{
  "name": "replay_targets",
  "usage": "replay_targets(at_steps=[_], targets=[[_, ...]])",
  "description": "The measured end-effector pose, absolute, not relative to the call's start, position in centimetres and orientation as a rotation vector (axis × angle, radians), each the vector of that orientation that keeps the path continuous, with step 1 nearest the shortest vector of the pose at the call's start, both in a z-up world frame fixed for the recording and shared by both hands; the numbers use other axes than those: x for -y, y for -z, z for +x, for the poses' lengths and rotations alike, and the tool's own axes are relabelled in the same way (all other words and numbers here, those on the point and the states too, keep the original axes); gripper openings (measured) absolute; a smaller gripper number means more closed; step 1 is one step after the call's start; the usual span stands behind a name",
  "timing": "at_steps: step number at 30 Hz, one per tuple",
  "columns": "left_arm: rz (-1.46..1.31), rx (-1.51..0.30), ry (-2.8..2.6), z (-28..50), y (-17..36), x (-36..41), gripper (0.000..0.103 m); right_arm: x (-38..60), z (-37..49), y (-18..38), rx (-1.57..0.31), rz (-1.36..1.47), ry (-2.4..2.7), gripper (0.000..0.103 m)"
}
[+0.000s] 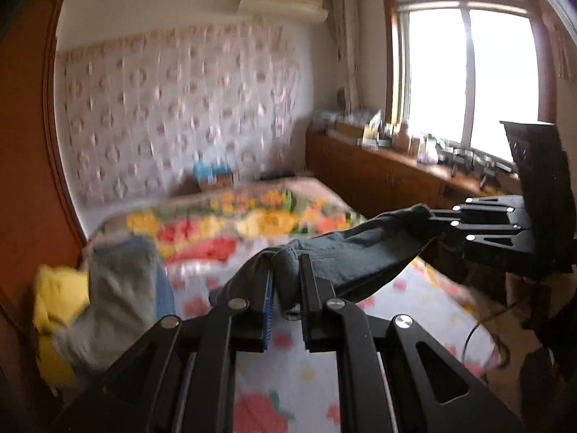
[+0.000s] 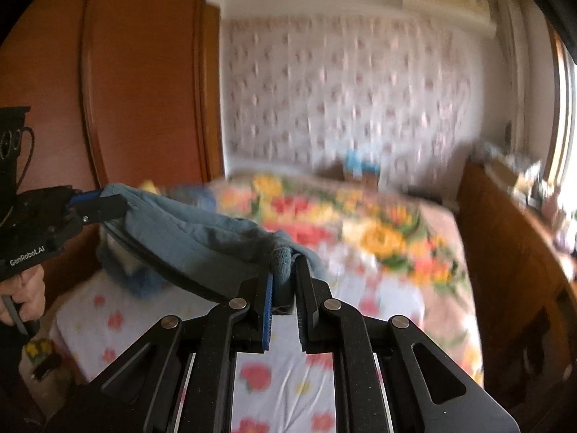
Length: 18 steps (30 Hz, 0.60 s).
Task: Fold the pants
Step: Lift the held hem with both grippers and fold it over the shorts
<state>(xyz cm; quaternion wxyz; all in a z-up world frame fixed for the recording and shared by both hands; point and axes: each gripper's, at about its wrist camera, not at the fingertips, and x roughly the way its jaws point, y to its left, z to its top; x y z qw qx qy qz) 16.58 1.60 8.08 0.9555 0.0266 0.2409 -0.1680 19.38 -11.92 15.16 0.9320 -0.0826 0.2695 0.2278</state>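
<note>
I have the left claw (image 1: pixel 286 281) clamped nearly shut on a bunched edge of the blue-grey pants (image 1: pixel 346 256), and the right claw (image 2: pixel 286 278) pinched just as tight on the other end of that same edge. The pants are off the bed, slung in the air between the two claws. Their held edge runs straight across from one claw to the other, and the rest of the cloth droops below that line. From the left claw the fabric leads off to the right, up to the right claw; from the right claw it leads left, to the left claw and the hand (image 2: pixel 21 297) gripping its handle. Neither claw is nearer the garment; each has its own end. My judgement is that the next move turns on keeping that edge taut and level while I lay the cloth down ahead of both claws.

Below and ahead lies the bed (image 1: pixel 317 371), covered in a pale flower-print sheet, with a bright floral quilt (image 1: pixel 252 220) farther on. Left of the left claw sits a heap of yellow and grey clothing (image 1: pixel 90 303). Beyond the quilt hangs a patterned wall cloth (image 1: pixel 173 108); a wooden wardrobe (image 2: pixel 137 83) stands left, and a window (image 1: pixel 465 75) is at right.
</note>
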Motion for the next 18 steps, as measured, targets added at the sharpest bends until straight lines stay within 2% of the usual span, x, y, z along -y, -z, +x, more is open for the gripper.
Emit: replay_targets(at_steps=[7, 18], targets=[[0.021, -0.574, 0.387, 12.3, -3.2, -1.0, 0.01, 12.0, 15.7, -8.2, -0.681, -0.139, -0.475, 0.008], [0.019, -0.631, 0.425, 7.5, 0.5, -1.3, 0.011, 11.7, 10.9, -5.2, -0.728, -0.092, -0.504, 0.008]])
